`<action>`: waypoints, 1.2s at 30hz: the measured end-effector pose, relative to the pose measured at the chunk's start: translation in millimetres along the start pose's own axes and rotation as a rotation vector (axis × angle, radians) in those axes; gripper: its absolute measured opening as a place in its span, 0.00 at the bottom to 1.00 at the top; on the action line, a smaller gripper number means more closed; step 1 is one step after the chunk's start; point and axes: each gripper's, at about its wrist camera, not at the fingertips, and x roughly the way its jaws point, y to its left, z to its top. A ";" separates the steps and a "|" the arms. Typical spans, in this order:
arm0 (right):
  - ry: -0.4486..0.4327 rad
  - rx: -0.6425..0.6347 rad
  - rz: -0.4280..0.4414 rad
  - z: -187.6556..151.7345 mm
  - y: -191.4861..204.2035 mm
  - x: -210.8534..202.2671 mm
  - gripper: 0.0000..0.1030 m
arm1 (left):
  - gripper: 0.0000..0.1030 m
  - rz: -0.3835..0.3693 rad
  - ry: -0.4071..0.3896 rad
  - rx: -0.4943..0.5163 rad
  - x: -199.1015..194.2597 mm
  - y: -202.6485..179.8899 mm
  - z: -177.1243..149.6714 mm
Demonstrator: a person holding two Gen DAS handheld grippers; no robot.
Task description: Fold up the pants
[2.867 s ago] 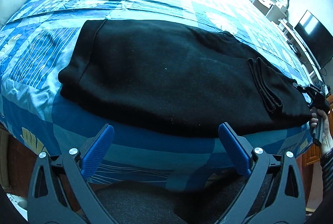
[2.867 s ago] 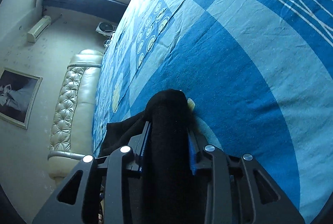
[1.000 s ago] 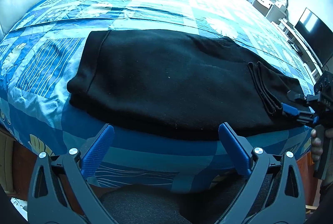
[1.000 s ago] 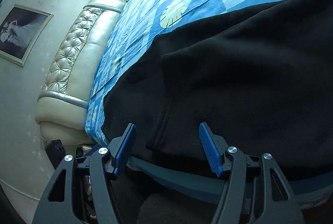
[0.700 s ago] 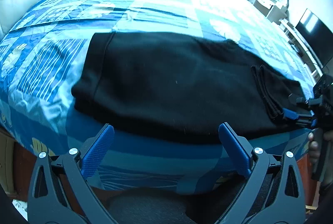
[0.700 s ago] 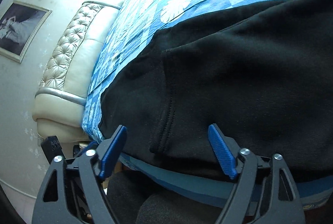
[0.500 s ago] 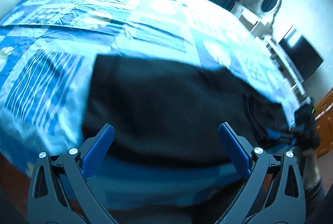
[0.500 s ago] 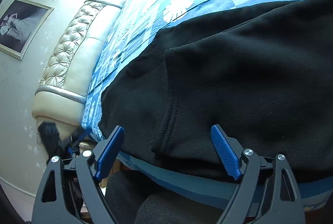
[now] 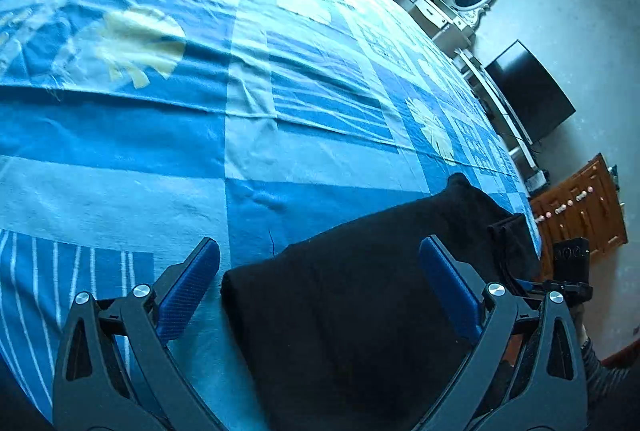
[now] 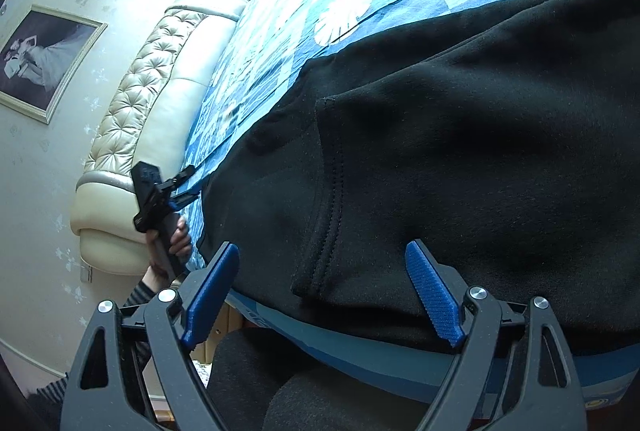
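Blue patchwork bed (image 9: 248, 135) carrying folded black pants (image 10: 460, 151).
Both hand-held grippers, left (image 9: 320, 271) and right (image 10: 324, 267), are hovering wide and empty at the pants' near edge.

Black pants (image 10: 460, 151) folded flat along near bed edge; layers apparently doubled.
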 end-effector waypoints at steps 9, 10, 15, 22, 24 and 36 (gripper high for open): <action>-0.007 -0.007 -0.003 -1.1 -1.7 -2.5 0.83 | 0.96 -0.337 0.004 -0.093 -8.3 4.5 -48.6; -0.008 -0.009 -0.004 -1.2 -1.6 -2.8 0.83 | 0.96 -0.361 0.008 -0.107 -8.6 0.4 -54.6; -0.014 -0.014 -0.006 -1.9 -0.4 -3.9 0.83 | 0.96 -0.309 0.015 -0.146 -4.7 -20.7 -76.1; -0.020 -0.018 -0.004 -3.4 0.7 -4.3 0.83 | 0.68 -0.221 0.002 -0.332 -2.9 -2.7 -76.6; -0.023 -0.020 -0.006 -4.0 0.9 -4.2 0.83 | 0.43 -0.167 0.022 -0.339 -1.4 -1.9 -78.0; -0.086 -0.042 -0.003 -11.6 4.5 -6.9 0.84 | 0.13 0.075 -0.013 -0.237 -25.3 -70.4 -62.3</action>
